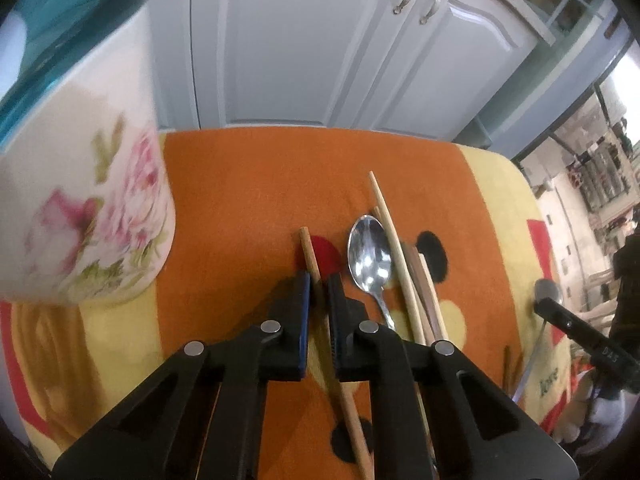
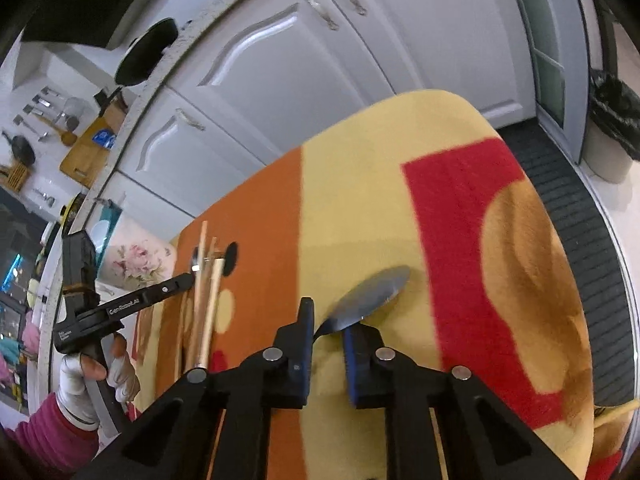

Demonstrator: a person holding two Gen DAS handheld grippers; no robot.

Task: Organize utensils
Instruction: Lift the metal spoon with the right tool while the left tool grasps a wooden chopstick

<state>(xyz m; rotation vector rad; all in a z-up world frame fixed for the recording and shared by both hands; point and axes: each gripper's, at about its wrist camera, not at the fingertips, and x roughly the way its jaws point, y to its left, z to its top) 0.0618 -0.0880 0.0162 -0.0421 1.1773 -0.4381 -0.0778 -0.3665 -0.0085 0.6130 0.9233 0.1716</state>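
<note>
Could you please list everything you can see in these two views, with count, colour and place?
Chopstick: one, light wood, between the left gripper's fingers.
Loose chopsticks: several, pale and brown wood, beside the spoon.
Spoon: one, silver, on the orange patch.
Second spoon: one, grey metal, at the right gripper's fingertips.
Floral container: one, white with pink flowers, left of the utensils.
Blanket: one, orange, yellow, red, under everything.
Cabinets: white, behind.
Left gripper: black, closed on the chopstick.
Right gripper: black, around the spoon's neck.
</note>
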